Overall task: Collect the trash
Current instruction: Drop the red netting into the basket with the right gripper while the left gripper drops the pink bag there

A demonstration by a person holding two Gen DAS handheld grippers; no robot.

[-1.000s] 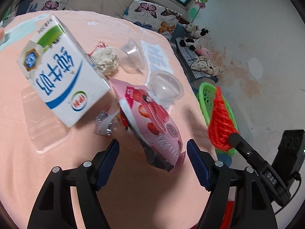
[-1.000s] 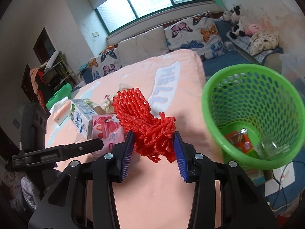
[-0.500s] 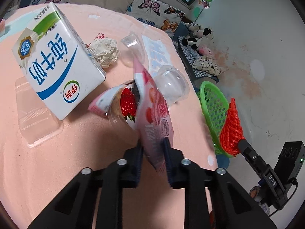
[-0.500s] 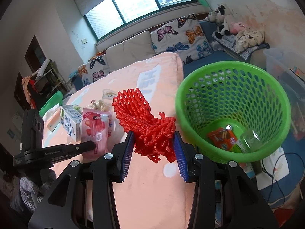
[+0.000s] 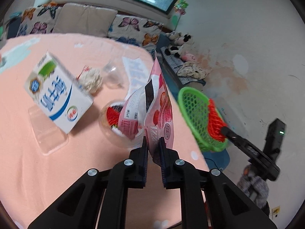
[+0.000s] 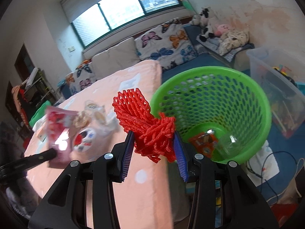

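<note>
- While the left gripper is clamped on only the bottom edge of the pink snack bag, the floppy bag stands tall above the jaws and could slide out or fold over on the way to the bin
- Just behind that bag a clear dome cup sits on the pink tablecloth, and the bag's loose flap hangs at or into it; a careless lift might drag the cup along or tip it
- Over at the table's edge, the right gripper is squeezed on the red foam net, whose springy top bulges well past the pads; I judge it could catch on the rim of the green basket or bounce out if let go too early
- Since the net hangs near the rim and not clearly over the basket's mouth, a drop from here may land on the floor
- Farther back, the milk carton, a crumpled paper wad and another clear cup wait on the cloth, blurred
- Hard to tell: what lies inside the dome cup, how much of the bag's bottom the pads cover, and what the orange wrapper and clear item at the basket's bottom are
</note>
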